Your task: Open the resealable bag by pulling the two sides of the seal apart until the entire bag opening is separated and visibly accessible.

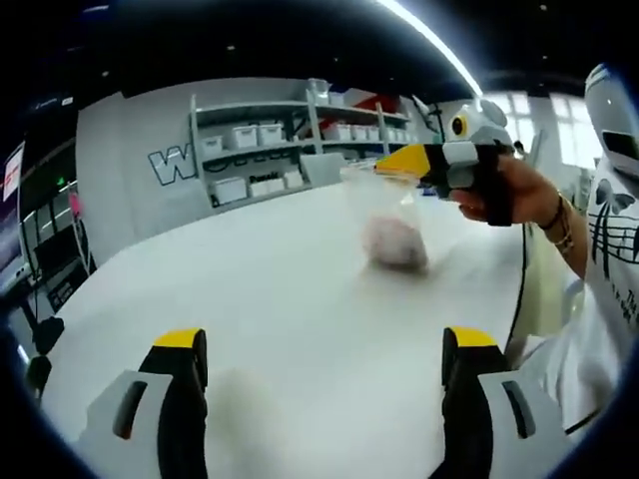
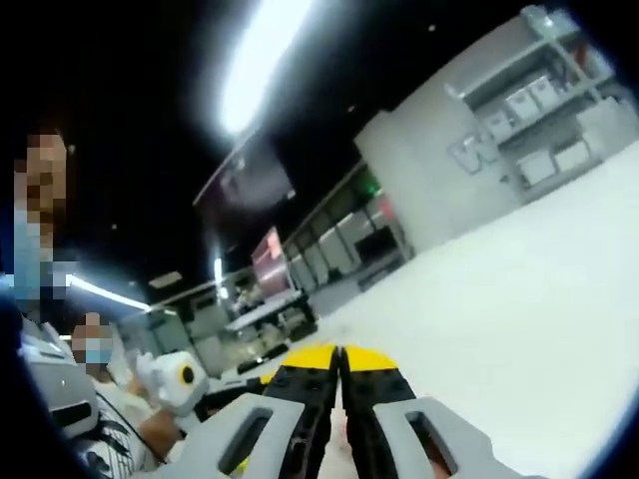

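Left gripper view: the left gripper (image 1: pixel 324 374) is held wide open over the white counter (image 1: pixel 270 289); the bag (image 1: pixel 391 225) hangs beyond, pinched at its top by the right gripper (image 1: pixel 414 160). The free seal side is best gripped opposite, then drawn steadily apart.

Right gripper view: its jaws are seen pressed together, the bag hidden.

bag (image 1: pixel 391 225): 1 | grippers: 2 | shelving unit (image 1: pixel 300 140): 1 | table (image 1: pixel 280 299): 1

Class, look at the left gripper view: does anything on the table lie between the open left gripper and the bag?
Nothing visible does. Bare white table lies between the left gripper and the bag, whose top the right gripper holds.
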`<action>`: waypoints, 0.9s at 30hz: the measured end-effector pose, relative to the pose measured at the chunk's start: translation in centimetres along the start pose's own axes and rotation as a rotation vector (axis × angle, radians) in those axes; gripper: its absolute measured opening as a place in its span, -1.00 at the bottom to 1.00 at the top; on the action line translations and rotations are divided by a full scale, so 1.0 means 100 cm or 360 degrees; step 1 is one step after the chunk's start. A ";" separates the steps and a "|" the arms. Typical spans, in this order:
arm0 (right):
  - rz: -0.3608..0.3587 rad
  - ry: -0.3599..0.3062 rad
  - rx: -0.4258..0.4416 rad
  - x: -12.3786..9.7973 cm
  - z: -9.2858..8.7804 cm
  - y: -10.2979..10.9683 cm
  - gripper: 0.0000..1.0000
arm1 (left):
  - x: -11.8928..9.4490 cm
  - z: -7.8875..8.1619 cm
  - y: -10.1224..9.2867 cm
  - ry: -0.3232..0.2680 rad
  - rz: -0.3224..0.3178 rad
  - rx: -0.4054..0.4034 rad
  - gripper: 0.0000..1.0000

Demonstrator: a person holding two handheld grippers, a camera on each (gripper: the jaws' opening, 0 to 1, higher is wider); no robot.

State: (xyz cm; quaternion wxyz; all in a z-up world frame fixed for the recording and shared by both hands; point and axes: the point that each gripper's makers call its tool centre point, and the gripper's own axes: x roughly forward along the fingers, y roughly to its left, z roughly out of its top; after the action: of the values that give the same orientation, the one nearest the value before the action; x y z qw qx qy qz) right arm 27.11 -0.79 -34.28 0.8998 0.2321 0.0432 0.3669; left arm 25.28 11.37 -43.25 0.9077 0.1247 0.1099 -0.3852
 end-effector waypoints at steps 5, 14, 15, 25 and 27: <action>0.0011 -0.0052 0.0071 -0.004 0.006 -0.003 -1.00 | -0.002 0.001 0.006 -0.0016 0.0029 -0.0004 0.99; 0.0026 -0.0098 0.0114 -0.007 0.014 -0.001 -1.00 | -0.003 -0.001 0.006 -0.0007 0.0028 0.0000 0.98; 0.0027 -0.0103 0.0117 -0.008 0.015 -0.001 -1.00 | -0.003 -0.001 0.006 -0.0010 0.0030 -0.0002 0.98; -0.0013 -0.0092 0.0036 -0.013 0.023 -0.001 -1.00 | -0.005 0.000 0.009 -0.0013 0.0039 -0.0002 0.98; -0.0017 -0.0089 0.0023 -0.012 0.025 -0.002 -1.00 | -0.005 0.001 0.009 -0.0016 0.0039 -0.0001 0.98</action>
State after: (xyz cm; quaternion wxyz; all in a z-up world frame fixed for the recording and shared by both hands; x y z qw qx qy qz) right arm 26.95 -2.73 -32.25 0.9008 0.2486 0.0219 0.3552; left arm 25.64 12.28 -42.90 0.9130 0.1237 0.1040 -0.3746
